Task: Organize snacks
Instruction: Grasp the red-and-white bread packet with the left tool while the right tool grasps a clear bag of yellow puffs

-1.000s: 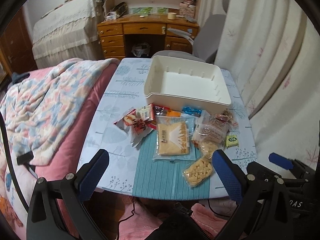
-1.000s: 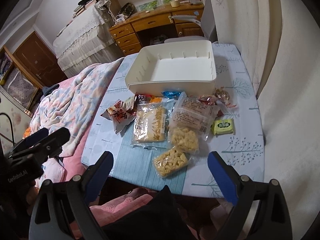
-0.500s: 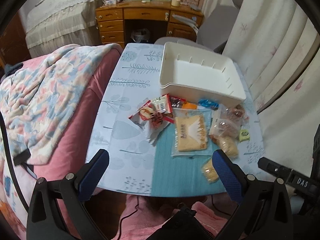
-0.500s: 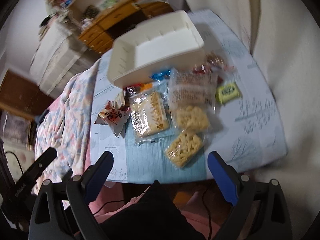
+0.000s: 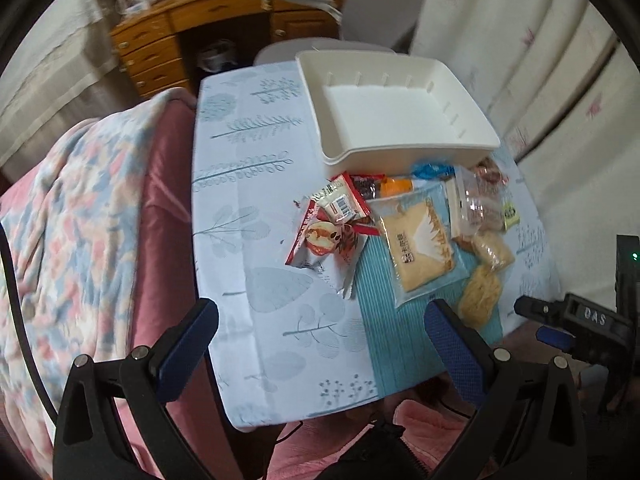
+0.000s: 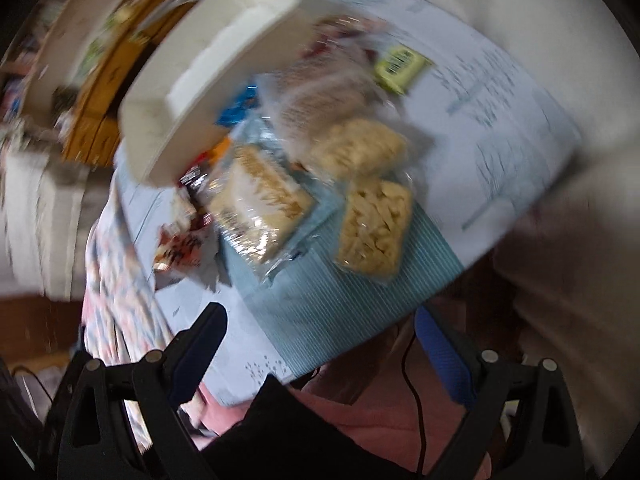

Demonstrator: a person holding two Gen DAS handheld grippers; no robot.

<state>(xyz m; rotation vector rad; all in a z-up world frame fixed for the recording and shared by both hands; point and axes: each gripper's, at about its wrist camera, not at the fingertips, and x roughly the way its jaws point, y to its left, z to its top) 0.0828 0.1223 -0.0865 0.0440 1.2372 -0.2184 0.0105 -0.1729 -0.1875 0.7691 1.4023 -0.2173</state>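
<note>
Hovering over the near edge of the table, the left hand-held gripper is holding its fingers spread wide and empty. The right hand-held gripper is likewise gaping, gripping nothing, its view blurred. The snacks are lying heaped on the table just in front of the white bin.

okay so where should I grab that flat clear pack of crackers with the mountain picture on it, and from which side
Probably the crackers pack by its near short edge, the clear sealed flap lying flat on the blue striped mat. Come in low from the table's near side. That end is free; a red snack bag crowds its left, clear bags its right, small wrappers its far end. Both grippers, left and right, are open and empty.
</note>
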